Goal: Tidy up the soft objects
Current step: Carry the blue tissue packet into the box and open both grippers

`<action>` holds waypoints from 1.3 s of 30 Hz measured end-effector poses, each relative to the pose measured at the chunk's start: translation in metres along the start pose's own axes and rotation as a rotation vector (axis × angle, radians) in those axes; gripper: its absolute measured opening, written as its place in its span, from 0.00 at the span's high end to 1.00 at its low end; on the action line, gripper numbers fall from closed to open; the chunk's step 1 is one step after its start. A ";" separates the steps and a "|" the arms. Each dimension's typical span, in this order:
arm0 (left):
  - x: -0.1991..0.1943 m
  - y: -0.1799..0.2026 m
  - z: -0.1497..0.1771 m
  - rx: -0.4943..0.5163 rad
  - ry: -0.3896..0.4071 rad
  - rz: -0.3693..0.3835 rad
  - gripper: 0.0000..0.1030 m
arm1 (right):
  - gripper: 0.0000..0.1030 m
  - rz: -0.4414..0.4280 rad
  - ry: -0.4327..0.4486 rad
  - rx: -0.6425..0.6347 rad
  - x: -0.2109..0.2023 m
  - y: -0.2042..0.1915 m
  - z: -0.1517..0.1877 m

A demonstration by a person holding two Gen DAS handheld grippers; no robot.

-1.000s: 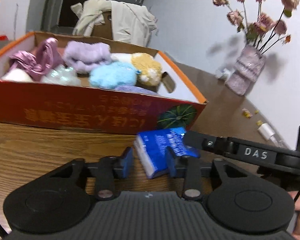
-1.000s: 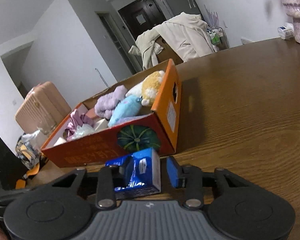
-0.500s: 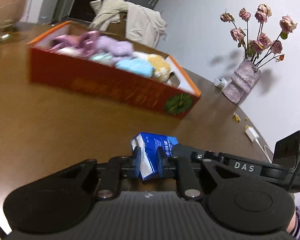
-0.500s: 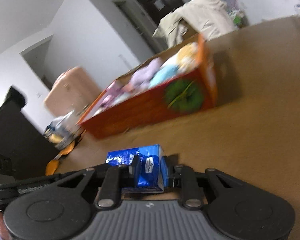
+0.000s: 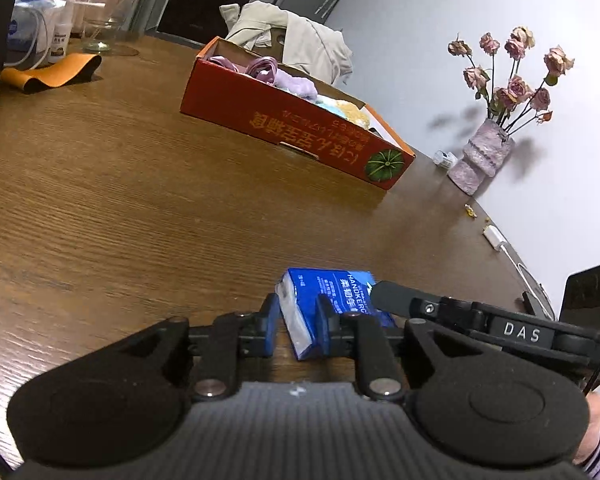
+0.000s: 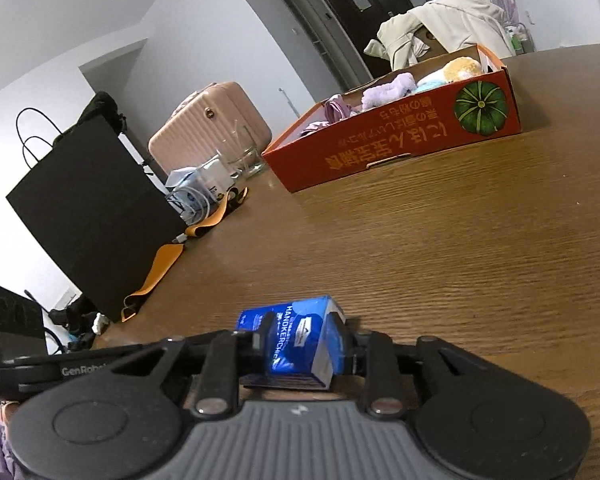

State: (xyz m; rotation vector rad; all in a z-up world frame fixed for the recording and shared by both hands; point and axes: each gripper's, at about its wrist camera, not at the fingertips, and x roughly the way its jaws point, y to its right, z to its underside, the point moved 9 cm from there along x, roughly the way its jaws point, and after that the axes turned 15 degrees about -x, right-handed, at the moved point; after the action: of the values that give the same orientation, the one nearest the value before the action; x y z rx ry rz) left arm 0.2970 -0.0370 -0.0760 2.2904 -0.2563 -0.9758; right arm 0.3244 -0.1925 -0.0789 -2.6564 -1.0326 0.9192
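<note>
Both claws on one tissue pack [image 5: 332, 300]: right claw [image 6: 302, 350] clamps it, left claw [image 5: 298, 320] pinches its end, low over the bench [image 5: 140, 200], well apart from the orange box [image 5: 292, 120].

A dark wooden table [image 5: 100, 208] filled the frame. On it sat an orange box [image 5: 284, 128] at upper centre, a pink vase [image 5: 480, 156] at right, and a blue tissue pack [image 5: 332, 292] low centre.

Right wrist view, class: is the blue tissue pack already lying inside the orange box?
No. The blue tissue pack sits between the right gripper fingers, low over the table, far from the orange box.
</note>
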 end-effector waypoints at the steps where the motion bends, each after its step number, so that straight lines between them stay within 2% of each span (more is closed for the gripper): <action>1: 0.001 -0.001 0.001 -0.004 -0.004 0.008 0.81 | 0.68 0.010 -0.007 0.003 0.000 0.002 0.002; 4: 0.004 0.001 0.003 -0.010 -0.016 0.038 0.81 | 0.68 0.030 -0.024 0.015 0.004 0.004 0.008; 9: 0.006 -0.001 0.003 -0.019 -0.029 0.064 0.81 | 0.74 0.067 -0.013 0.021 0.005 0.000 0.008; 11: 0.008 -0.001 -0.003 -0.032 -0.038 0.071 0.81 | 0.75 0.081 -0.004 0.024 0.004 -0.001 0.006; 15: 0.011 0.011 -0.022 0.007 -0.024 0.091 0.81 | 0.75 0.121 0.032 0.004 -0.001 -0.001 -0.012; 24: 0.041 0.064 -0.091 0.112 0.012 0.203 0.81 | 0.77 0.183 0.131 -0.053 -0.010 0.024 -0.088; 29: 0.066 0.075 -0.125 0.122 0.001 0.212 0.81 | 0.78 0.172 0.171 -0.061 0.004 0.047 -0.133; 35: 0.129 0.091 -0.194 0.083 0.039 0.177 0.81 | 0.79 0.187 0.203 -0.006 0.055 0.104 -0.205; 37: 0.153 0.090 -0.212 0.060 0.060 0.139 0.81 | 0.79 0.190 0.167 -0.016 0.084 0.123 -0.229; 39: 0.174 0.085 -0.218 -0.003 0.031 0.122 0.81 | 0.78 0.209 0.106 -0.043 0.114 0.141 -0.248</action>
State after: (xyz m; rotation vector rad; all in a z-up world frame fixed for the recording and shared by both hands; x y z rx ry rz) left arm 0.5790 -0.0701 -0.0094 2.2568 -0.3765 -0.8777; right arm 0.6167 -0.2042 0.0156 -2.8554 -0.7719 0.7883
